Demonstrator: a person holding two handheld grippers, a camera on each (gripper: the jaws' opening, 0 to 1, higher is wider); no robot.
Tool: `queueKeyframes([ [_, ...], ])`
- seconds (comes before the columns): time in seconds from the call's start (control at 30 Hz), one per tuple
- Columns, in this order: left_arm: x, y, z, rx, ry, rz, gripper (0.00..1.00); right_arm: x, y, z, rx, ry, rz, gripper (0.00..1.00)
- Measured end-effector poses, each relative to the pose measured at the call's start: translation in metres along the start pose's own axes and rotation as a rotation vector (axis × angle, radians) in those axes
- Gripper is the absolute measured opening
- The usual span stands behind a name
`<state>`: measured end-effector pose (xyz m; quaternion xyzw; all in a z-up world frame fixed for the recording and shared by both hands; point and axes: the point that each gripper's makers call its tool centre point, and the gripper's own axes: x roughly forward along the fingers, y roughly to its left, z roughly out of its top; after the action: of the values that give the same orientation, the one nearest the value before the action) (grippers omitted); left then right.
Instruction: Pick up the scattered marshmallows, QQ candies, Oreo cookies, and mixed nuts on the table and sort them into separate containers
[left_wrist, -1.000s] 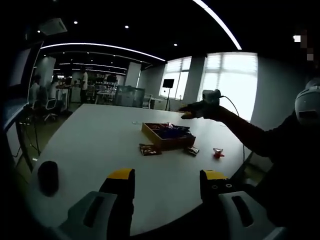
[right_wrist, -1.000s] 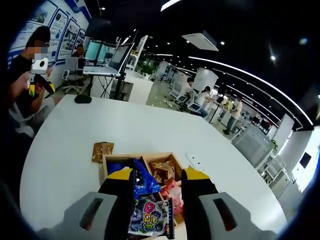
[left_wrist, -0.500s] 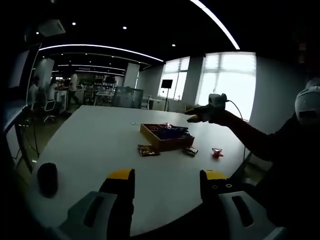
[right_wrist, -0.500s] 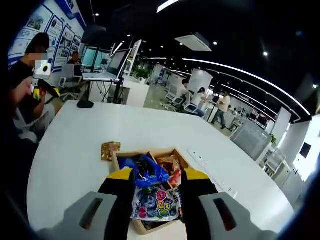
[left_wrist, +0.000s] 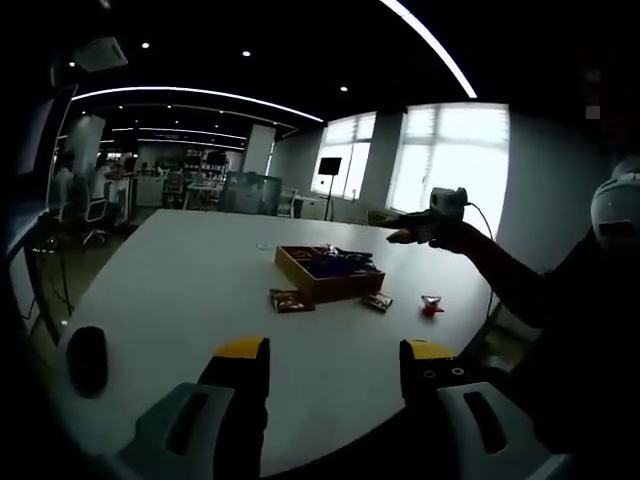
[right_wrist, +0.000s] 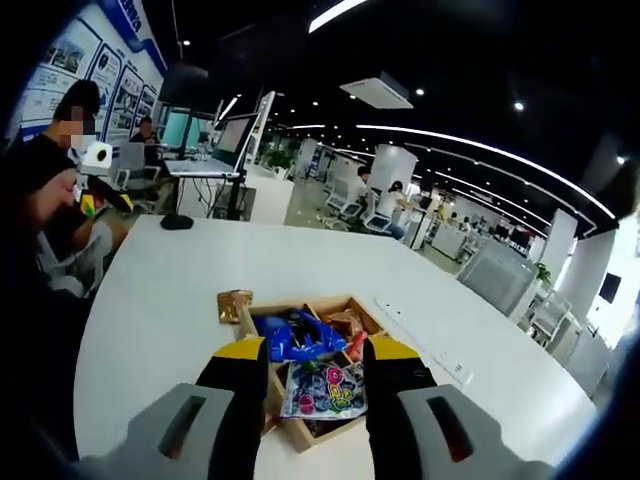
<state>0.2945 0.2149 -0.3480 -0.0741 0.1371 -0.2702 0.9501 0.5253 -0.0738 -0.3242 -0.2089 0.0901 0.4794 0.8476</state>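
Wooden tray (right_wrist: 296, 432) under right gripper (right_wrist: 316, 360); red packet (left_wrist: 431, 305) beyond left gripper (left_wrist: 333, 352)

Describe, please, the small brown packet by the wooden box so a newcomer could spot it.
On the white table stands an open wooden box of snack packs. The brown packet lies flat on the bare tabletop just outside the box's far left corner, seen from the right gripper view.

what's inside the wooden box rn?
Wooden box holds snack packets: a blue one, a colourful printed one, an orange-brown one. Anything beneath them is covered.
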Motion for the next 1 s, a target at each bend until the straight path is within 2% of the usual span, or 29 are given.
queueKeyframes([
  [0.23, -0.001, 0.001, -0.001, -0.001, 0.002, 0.003, 0.57, -0.013, 0.006, -0.017, 0.045, 0.002, -0.011, 0.34],
  [0.6, 0.003, -0.001, 0.0, 0.002, 0.0, -0.004, 0.57, -0.039, 0.02, -0.025, 0.074, -0.001, -0.023, 0.34],
  [1.0, 0.012, -0.005, -0.001, 0.001, 0.004, -0.017, 0.57, -0.062, 0.037, -0.045, 0.129, 0.008, -0.031, 0.34],
])
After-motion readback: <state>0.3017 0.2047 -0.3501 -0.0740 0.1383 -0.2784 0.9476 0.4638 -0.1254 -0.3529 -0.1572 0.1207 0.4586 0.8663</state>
